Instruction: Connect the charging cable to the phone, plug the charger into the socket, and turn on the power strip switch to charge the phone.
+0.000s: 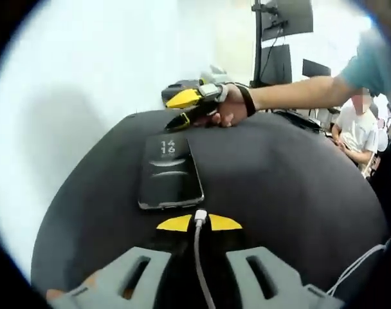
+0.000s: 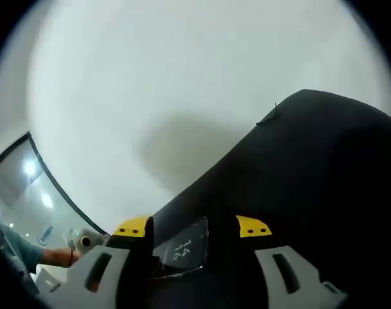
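Phone (image 1: 170, 172) lengthwise, away from cable plug (image 1: 200, 217)

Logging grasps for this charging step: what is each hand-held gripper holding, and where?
The left hand-held gripper pinches the charging cable just behind its plug. The right hand-held gripper straddles the phone's top end, not visibly clamped.

Phone (image 1: 170, 170): black slab, flat on the black tabletop, screen up and lit, showing "14 16" near its far end. Its near short edge faces the cable. Right gripper view: same phone (image 2: 181, 249), seen low and close.

Charging cable (image 1: 200, 257): white, runs straight toward phone. White connector tip sits just short of the near edge; can't tell if it touches.
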`<action>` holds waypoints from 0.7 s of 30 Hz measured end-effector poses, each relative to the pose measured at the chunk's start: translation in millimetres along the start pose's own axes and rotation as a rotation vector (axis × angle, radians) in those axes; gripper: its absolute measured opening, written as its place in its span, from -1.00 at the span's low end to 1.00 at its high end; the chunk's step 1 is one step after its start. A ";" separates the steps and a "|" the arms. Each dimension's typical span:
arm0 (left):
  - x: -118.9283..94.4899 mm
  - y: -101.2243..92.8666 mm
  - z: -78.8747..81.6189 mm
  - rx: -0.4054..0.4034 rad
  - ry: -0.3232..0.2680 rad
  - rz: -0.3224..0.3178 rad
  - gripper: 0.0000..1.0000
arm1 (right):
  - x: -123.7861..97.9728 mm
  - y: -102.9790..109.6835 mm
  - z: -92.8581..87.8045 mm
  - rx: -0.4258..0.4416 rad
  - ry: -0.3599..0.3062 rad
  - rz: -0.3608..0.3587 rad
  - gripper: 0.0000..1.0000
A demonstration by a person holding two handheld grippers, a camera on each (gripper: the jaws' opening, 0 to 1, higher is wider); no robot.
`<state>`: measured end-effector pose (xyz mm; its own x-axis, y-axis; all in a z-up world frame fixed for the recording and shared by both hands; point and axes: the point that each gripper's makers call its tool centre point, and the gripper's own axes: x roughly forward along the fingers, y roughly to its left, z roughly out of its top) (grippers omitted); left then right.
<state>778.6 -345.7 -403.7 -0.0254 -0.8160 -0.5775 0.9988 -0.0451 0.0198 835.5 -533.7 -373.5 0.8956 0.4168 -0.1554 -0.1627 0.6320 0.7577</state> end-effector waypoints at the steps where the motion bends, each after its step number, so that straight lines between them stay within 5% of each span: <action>1: 0.2 -0.6 -0.9 0.008 0.003 0.000 -0.91 | -0.1 0.3 -0.4 -0.001 0.000 0.001 -0.05; 8: -10.7 24.7 -4.4 -0.154 -0.057 0.113 -0.92 | 0.6 -2.1 1.6 0.000 0.001 0.001 -0.06; 12: -13.7 33.0 -0.9 -0.164 -0.121 0.175 -0.92 | 0.7 -0.2 -1.1 -0.011 0.004 -0.002 -0.06; 21: 1.4 32.4 -3.9 -0.181 -0.143 0.218 -0.93 | 1.1 2.0 -1.1 0.021 -0.008 -0.010 0.00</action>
<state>811.2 -346.1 -407.0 0.1975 -0.8686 -0.4545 0.9723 0.2327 -0.0223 835.7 -531.3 -372.8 0.9005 0.4052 -0.1577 -0.1451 0.6220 0.7694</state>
